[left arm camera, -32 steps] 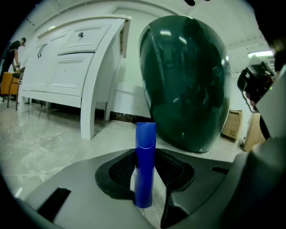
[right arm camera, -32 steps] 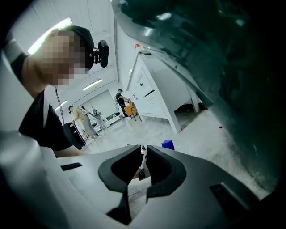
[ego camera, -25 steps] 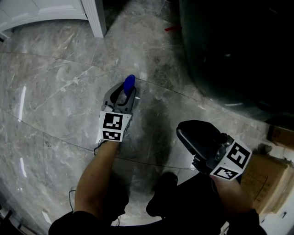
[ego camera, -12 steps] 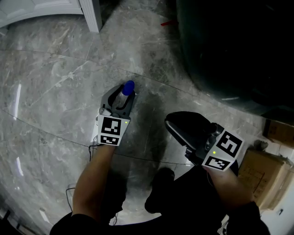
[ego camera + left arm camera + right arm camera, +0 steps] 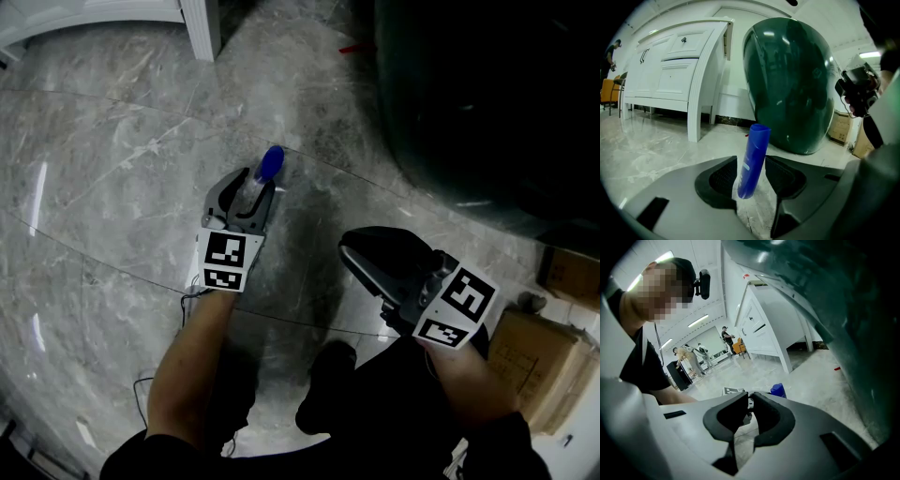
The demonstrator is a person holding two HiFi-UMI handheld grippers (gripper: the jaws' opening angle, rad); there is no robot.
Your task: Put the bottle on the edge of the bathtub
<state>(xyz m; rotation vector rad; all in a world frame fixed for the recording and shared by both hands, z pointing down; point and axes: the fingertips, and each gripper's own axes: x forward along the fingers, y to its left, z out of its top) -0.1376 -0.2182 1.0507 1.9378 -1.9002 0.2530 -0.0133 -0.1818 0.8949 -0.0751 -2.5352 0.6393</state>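
since a second ago my left tongs (image 5: 752, 177) have spread wider and are opening now, the tilted blue bottle (image 5: 753, 157) loose between them, low over the marble floor (image 5: 112, 187), apart from the green bathtub (image 5: 792, 89). my right tongs (image 5: 749, 411) are closed, empty. unsupported, the bottle may topple and roll.

**Setting: a bathroom display set up inside a large indoor hall.** Bathroom cues: a polished grey marble floor (image 5: 112, 187), a glossy dark green freestanding bathtub (image 5: 787, 84), and a white cabinet (image 5: 675, 61) with panelled drawers and a curved leg. Hall cues: cardboard boxes (image 5: 544, 352) standing on the floor near the bathtub, and long strip lights (image 5: 697, 320) on a high white ceiling. Well beyond the cabinet lies an open stretch of the same floor, where several people (image 5: 683, 354) stand near an orange chair (image 5: 739, 347).
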